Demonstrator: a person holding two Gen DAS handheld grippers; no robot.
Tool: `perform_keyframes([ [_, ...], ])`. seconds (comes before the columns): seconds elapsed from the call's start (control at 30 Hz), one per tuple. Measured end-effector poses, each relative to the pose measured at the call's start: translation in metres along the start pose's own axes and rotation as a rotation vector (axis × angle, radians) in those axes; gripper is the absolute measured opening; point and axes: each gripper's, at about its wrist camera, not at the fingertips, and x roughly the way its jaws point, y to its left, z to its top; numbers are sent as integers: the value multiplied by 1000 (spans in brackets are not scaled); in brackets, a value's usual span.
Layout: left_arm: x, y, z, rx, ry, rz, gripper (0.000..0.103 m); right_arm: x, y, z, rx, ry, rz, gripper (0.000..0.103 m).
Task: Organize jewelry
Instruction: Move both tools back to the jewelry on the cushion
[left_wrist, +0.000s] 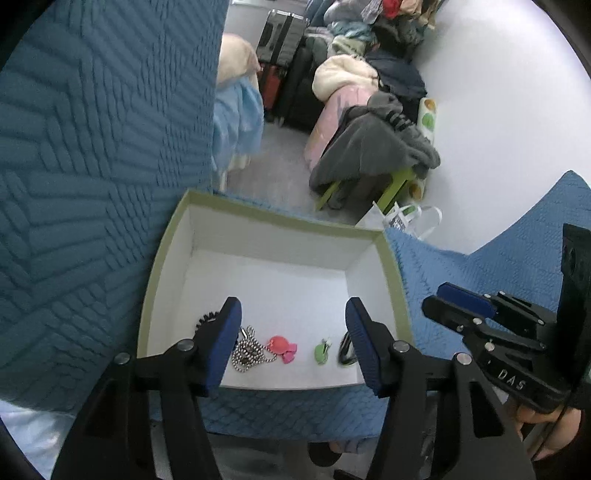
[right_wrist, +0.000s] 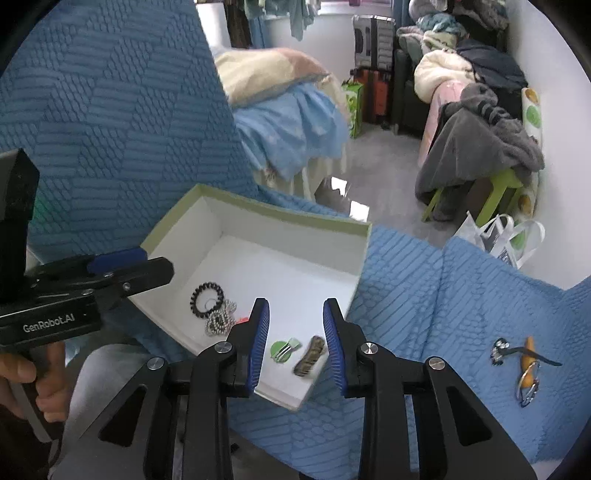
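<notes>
Box (left_wrist: 391, 273): shallow, white inside with a green rim, sat on a blue quilted sofa cover (left_wrist: 480, 266).

Contents, along the near wall of the box:
- black coil hair tie (right_wrist: 207, 300), at the left end;
- silver ball chain (left_wrist: 249, 352), heaped, touching the hair tie;
- pink hair clip (left_wrist: 282, 347), just right of the chain;
- green clip (left_wrist: 320, 352), apart from the pink one;
- dark patterned hair clip (right_wrist: 309, 355), blurred in the right wrist view, nearest the right wall.

Left gripper (left_wrist: 293, 332): jaws spread wide with nothing between the pads, held over the near edge of the box; the chain and both small clips lay below the gap, the hair tie partly hidden behind the left finger.

Right gripper (right_wrist: 296, 332): jaws parted, pinching nothing; the green clip and the patterned clip lay in the box below the gap.

Outside the box, on the cover well to the right: a small dark jewelled piece (right_wrist: 499, 350) and an orange clip (right_wrist: 529, 360) with a metal ring, touching each other.
</notes>
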Motion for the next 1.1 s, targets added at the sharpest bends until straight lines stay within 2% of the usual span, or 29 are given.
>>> perform_keyframes([
  [0.37,-32,-48,14,43,-103,-37,59,-71,-40,8,42,-168,-63,27],
  [0.67,-30,-95,10,58,-137,-89,59,-105,-87,-16,66,-215,-125,27],
  [0.87,-15,-129,-2,69,-117,-132,59,-126,-127,-44,107,-228,-178,27],
  [1.1,21,-176,-28,111,-32,-189,59,-136,-182,-85,184,-203,-230,27],
])
